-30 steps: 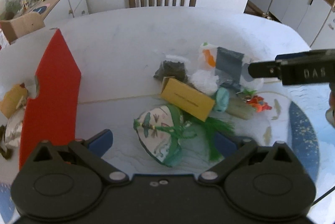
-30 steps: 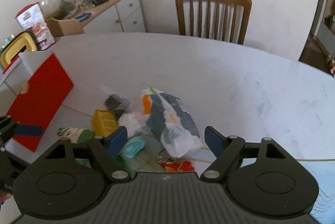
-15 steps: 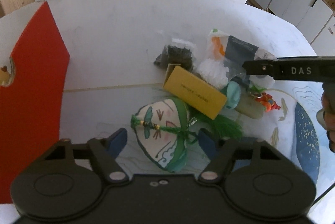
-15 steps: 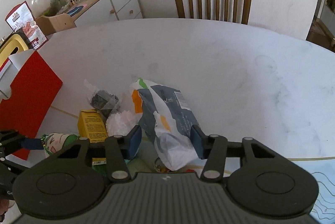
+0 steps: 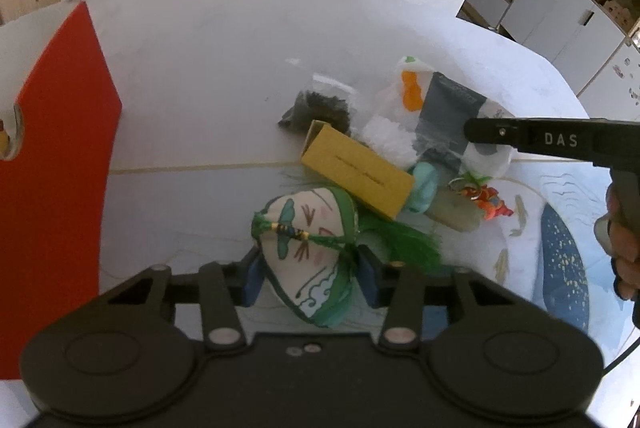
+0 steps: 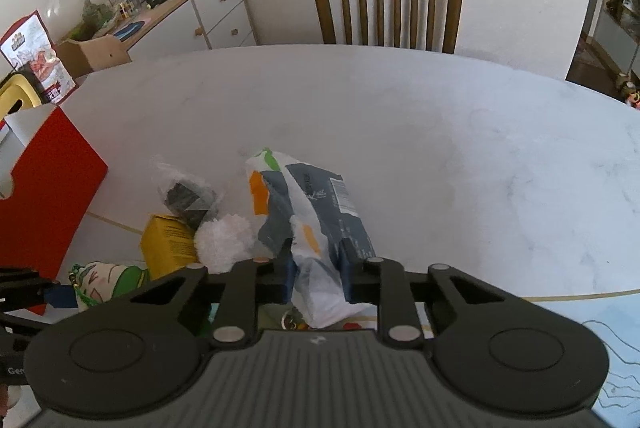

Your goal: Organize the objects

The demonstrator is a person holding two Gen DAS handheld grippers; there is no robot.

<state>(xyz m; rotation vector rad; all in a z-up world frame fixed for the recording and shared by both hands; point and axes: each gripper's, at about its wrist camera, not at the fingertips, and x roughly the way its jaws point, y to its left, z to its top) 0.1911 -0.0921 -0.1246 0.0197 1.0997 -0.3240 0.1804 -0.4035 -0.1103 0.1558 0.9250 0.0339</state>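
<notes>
- While both grippers are working at one heap on the white table (image 6: 400, 131), the left gripper (image 5: 308, 274) is squeezing a green-trimmed cloth pouch (image 5: 306, 246), its blue pads pressing the pouch's two sides with the jaws only partly closed around it.
- The pouch is lying at the near edge of the heap, its green tassel (image 5: 404, 240) trailing to the right, beside a yellow box (image 5: 356, 173).
- The right gripper (image 6: 318, 276) is pinching a white, grey and orange plastic bag (image 6: 308, 211), jaws drawn in narrow against the crumpled film.
- The bag is lying on the heap's far right side, touching a white fluffy ball (image 6: 222, 238).
- A clear bag of dark bits (image 5: 318, 107) is sitting behind the box.
- A teal piece (image 5: 422, 187) and an orange trinket (image 5: 490, 201) are lying right of the box.
- A red box (image 5: 52, 155) is standing at the left.
- A wooden chair (image 6: 386, 1) is standing behind the table.
</notes>
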